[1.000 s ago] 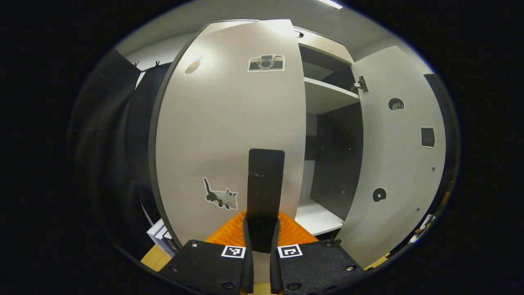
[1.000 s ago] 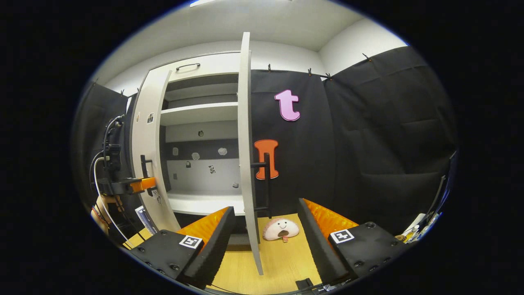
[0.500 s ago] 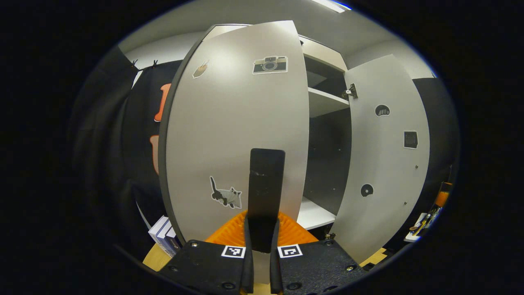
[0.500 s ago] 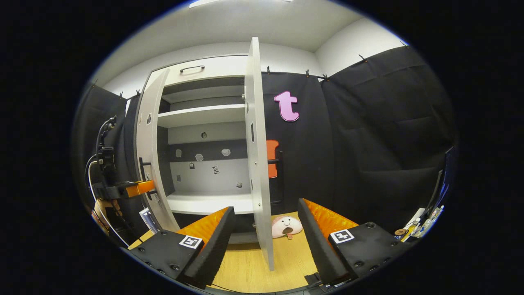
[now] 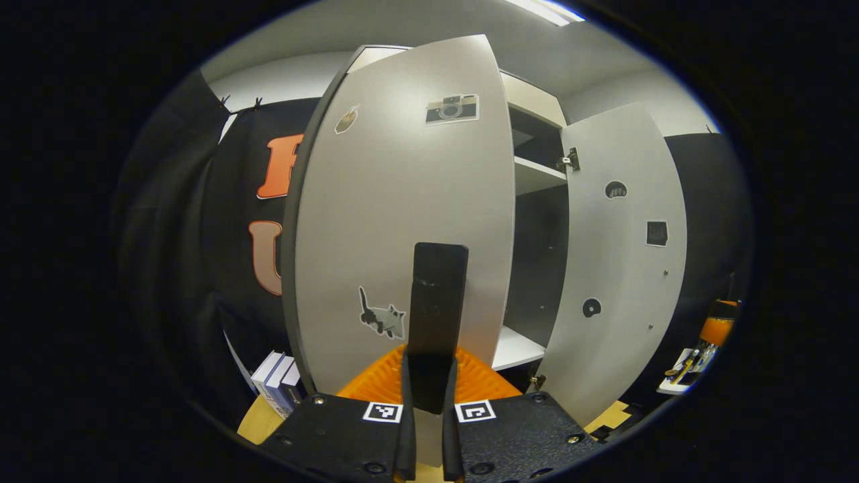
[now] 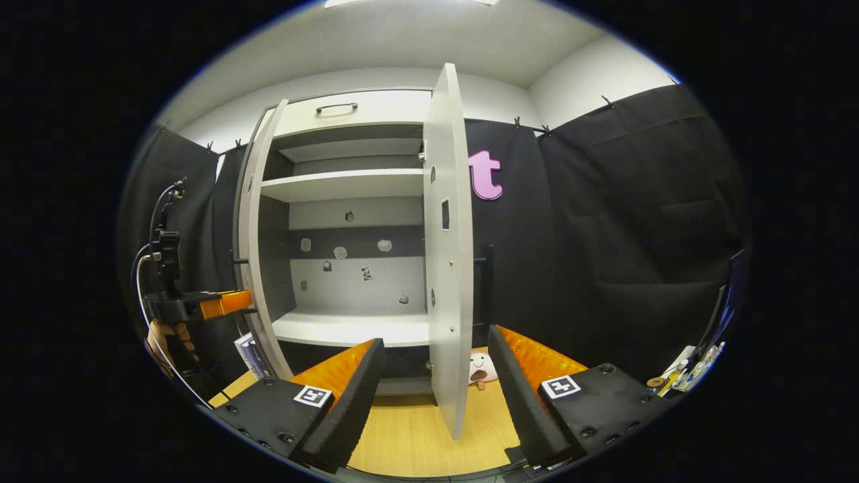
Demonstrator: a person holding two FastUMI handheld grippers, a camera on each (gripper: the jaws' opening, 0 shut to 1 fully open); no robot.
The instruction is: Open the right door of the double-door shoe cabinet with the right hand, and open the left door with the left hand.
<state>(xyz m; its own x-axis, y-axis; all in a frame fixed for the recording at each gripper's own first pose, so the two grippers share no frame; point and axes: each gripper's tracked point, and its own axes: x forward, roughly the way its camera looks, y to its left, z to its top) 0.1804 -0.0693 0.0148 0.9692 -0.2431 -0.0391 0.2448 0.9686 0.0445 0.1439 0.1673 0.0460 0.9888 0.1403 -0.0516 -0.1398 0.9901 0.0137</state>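
Between left tool (image 5: 428, 376) fingers, door handle (image 5: 438, 295)

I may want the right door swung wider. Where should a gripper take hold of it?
Grip the right door by its upright black bar handle, which stands off the outer face at mid height. Come from that outer side, fingers level, one each side of the bar.
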